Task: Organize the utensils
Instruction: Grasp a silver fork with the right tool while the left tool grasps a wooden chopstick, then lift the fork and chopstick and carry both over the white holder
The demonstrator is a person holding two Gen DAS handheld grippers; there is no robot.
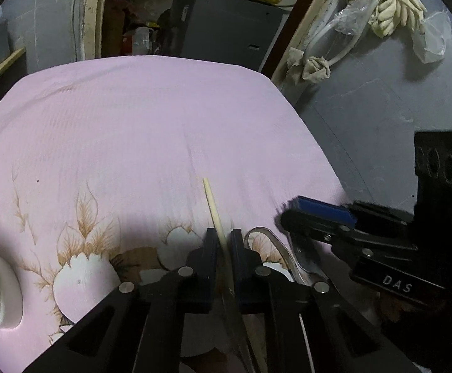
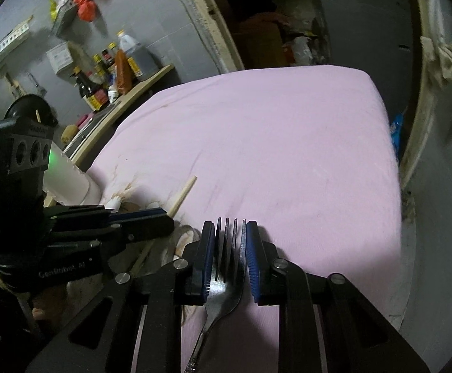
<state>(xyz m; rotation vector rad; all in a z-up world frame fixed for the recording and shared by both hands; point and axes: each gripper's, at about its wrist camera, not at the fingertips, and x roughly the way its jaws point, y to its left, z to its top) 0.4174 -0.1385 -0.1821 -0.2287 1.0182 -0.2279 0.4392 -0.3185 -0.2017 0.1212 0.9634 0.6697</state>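
Both grippers loaded at once, low over the pink cloth.

Left gripper, bottom centre of the left wrist view: jaws nearly together, pinching a pale wooden chopstick whose tip angles toward the upper left over the fabric. A clear plastic utensil, lying on the cloth just right of those jaws, untouched; too blurred to say spoon or fork.

Right gripper, bottom centre of the right wrist view: blue pads closed in against the sides of a metal fork, tines pointing up the frame, handle running down between the fingers. Whether the fork is off the cloth yet, not clear.

White cylindrical holder at mid-left of the right wrist view, partly hidden behind the left gripper; likely the destination, with a stick tip showing above it.

Progress, as a judgement: early to middle. Two pieces gripped, neither delivered. Left to do: carrying chopstick and fork to the holder, releasing them, then collecting the clear utensil.
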